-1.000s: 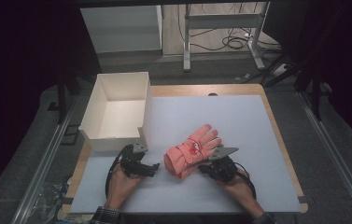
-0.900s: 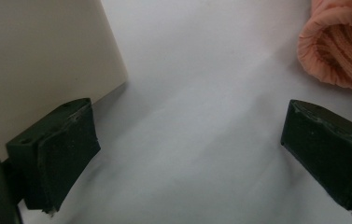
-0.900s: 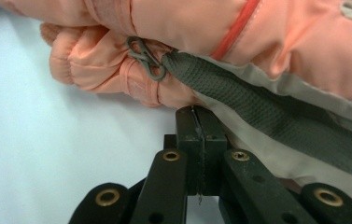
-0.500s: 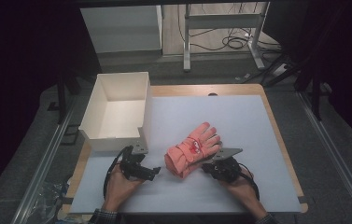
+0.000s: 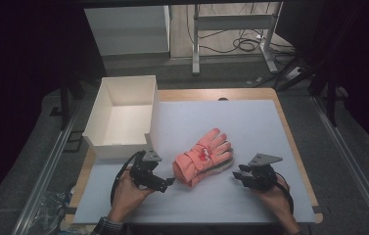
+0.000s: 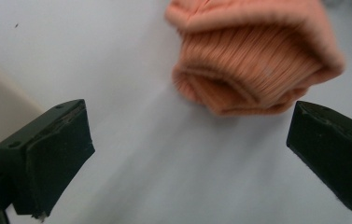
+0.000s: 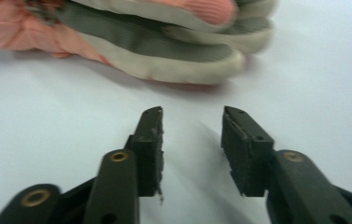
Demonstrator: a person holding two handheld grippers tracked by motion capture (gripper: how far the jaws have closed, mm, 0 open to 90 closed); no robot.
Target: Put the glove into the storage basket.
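Pale sheeting is covering the desk [image 5: 270, 127], and nearest the person both grippers are sitting just clear of the gloves. The left gripper [image 5: 165, 181] is holding its fingers spread wide with nothing between them; the right gripper [image 5: 237, 175] has just been opening to about halfway, also empty. Between them the pink knit gloves [image 5: 202, 157] are lying stacked at the desk's near middle, looking soft, light and floppy, possibly one on top of the other, though blur is hiding the layers. The ribbed cuff [image 6: 253, 70] is offering the thickest, safest pinch. Farther back left, the white box [image 5: 121, 117] is standing open, with bare desk all around.
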